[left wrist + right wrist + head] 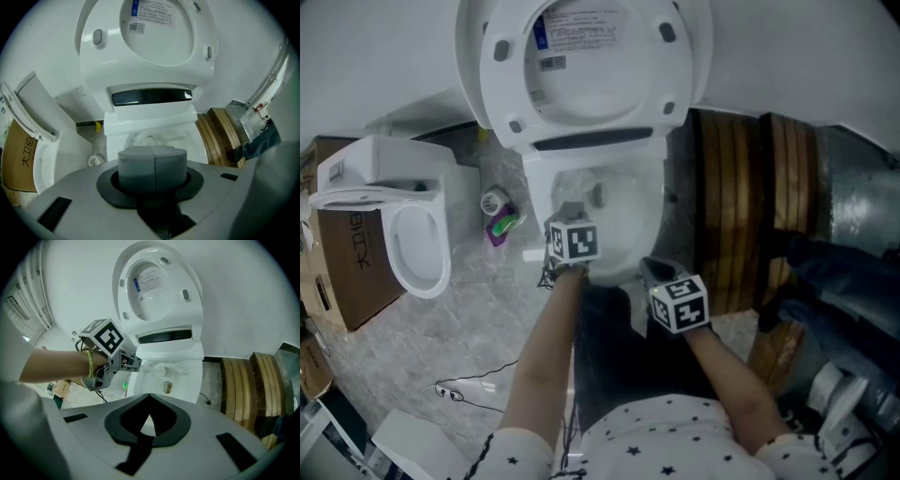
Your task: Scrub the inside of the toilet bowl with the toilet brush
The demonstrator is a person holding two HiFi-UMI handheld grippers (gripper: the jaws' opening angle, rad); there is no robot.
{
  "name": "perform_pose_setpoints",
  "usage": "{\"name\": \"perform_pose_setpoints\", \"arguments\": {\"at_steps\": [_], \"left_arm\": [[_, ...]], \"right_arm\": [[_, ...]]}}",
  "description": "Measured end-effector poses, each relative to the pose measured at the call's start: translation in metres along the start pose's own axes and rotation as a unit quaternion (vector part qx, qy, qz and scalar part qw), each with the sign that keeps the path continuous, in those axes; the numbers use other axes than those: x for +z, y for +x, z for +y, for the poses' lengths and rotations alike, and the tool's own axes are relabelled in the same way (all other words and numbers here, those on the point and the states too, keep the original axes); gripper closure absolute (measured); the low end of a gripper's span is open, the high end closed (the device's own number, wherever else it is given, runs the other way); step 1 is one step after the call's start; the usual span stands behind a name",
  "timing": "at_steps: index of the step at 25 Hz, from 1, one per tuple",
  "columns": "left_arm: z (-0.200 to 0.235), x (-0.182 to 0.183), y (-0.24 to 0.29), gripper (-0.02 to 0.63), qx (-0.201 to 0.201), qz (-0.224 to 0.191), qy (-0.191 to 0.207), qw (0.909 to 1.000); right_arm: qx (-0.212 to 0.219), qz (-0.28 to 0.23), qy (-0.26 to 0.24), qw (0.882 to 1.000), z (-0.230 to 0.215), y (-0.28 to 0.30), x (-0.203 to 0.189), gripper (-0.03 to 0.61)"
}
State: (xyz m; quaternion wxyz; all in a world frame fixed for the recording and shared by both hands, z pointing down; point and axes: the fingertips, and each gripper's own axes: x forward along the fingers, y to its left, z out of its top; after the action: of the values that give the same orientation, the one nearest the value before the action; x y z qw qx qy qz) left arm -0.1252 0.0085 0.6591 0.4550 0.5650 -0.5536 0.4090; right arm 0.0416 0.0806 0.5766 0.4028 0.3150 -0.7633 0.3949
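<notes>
The white toilet has its lid and seat (581, 56) raised, and its bowl (623, 220) lies open below me. A small brownish spot (168, 386) sits low in the bowl. Left of the toilet a white round brush holder (494, 201) stands on the floor beside a green and purple object (502, 226); I cannot make out a brush handle. My left gripper (570, 213) hovers over the bowl's near left rim, jaws pressed together with nothing between them (153, 161). The right gripper view also catches that left gripper (134, 362). My right gripper (652, 268) hangs at the near right rim, tips meeting (149, 397).
A second white toilet (412, 230) stands at the left, against a cardboard box (342, 267). Stacked wooden rings (741, 206) and a grey metal piece (853, 202) crowd the right side. A white cable (459, 389) trails over the marbled floor.
</notes>
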Motion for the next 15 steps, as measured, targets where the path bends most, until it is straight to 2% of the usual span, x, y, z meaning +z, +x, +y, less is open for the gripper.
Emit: {"name": "perform_pose_setpoints", "arguments": {"at_steps": [15], "left_arm": [[0.019,-0.02,-0.004,0.46,0.016,0.009,-0.007,0.9998]], "right_arm": [[-0.002,-0.004,-0.008,1.0,0.002,-0.002,0.003,0.572]]}}
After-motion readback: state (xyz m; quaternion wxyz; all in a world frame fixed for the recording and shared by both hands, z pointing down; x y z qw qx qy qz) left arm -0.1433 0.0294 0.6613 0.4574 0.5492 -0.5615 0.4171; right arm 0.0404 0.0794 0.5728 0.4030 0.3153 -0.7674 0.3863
